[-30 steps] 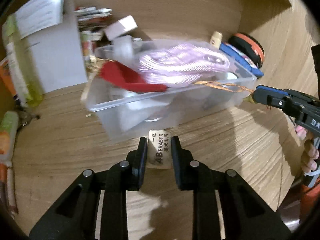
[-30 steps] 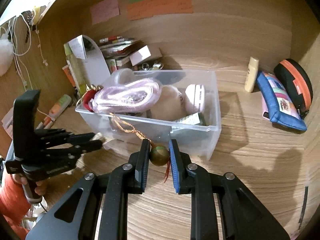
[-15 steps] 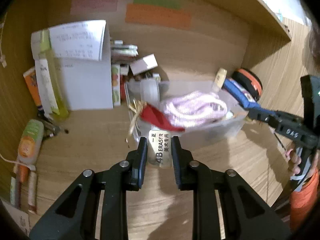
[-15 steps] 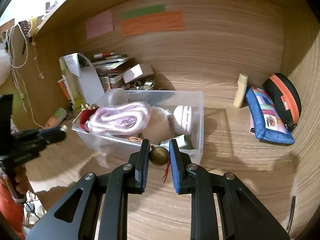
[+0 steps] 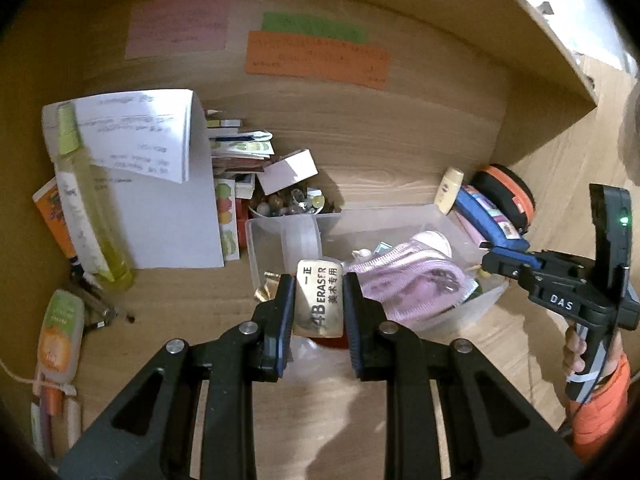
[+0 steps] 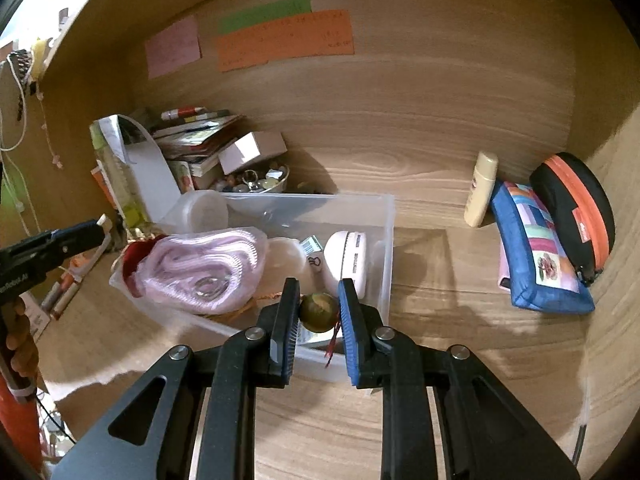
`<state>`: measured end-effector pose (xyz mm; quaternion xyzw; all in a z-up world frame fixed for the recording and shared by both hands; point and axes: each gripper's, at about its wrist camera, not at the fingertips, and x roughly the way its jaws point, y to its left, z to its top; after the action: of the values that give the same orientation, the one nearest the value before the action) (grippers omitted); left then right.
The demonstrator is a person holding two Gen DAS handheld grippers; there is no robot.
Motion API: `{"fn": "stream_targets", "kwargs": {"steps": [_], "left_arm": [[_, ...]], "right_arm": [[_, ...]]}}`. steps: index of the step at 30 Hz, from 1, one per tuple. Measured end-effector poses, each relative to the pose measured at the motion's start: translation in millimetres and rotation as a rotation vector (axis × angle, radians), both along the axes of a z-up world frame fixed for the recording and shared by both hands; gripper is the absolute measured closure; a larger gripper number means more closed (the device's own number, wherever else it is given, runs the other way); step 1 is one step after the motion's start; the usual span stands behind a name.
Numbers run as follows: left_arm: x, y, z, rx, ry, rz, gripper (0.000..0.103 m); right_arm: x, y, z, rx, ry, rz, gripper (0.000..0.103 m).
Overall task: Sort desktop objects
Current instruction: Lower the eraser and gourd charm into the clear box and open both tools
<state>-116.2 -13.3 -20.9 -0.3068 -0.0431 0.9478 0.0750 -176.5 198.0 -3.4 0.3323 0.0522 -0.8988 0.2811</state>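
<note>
Nearest you, your left gripper (image 5: 319, 304) is pinching the 4B eraser (image 5: 320, 298), held just over the near edge of the clear bin (image 5: 280, 236). Your right gripper (image 6: 319, 307) is clamped on a greenish-brown bead (image 6: 318, 313) at the bin's near right corner. Further in, a pink pouch (image 6: 208, 270) fills the bin; the blue pencil case (image 6: 538, 252) leans far right.

Wooden desk (image 6: 440, 312), clear plastic bin (image 6: 386, 240), blue patchwork pouch (image 6: 536, 256), black-orange case (image 6: 576, 208), cream bottle (image 6: 482, 188).
</note>
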Motion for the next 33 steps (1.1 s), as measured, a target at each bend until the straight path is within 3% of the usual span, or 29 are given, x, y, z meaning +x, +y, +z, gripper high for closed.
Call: {"fn": "stream_targets", "kwargs": {"steps": [14, 26, 29, 33], "left_arm": [[-37, 4, -17, 0.0, -0.061, -0.029, 0.08], [-46, 1, -25, 0.019, -0.09, -0.037, 0.08], [-44, 3, -21, 0.013, -0.083, -0.05, 0.08], [-39, 6, -16, 0.0, -0.064, -0.052, 0.071]], "right_arm": [[-28, -23, -15, 0.051, -0.025, 0.032, 0.085], [-29, -34, -14, 0.167, 0.031, 0.037, 0.084], [-28, -35, -12, 0.175, 0.038, 0.029, 0.076], [-22, -34, -5, 0.178, 0.066, 0.015, 0.065]]}}
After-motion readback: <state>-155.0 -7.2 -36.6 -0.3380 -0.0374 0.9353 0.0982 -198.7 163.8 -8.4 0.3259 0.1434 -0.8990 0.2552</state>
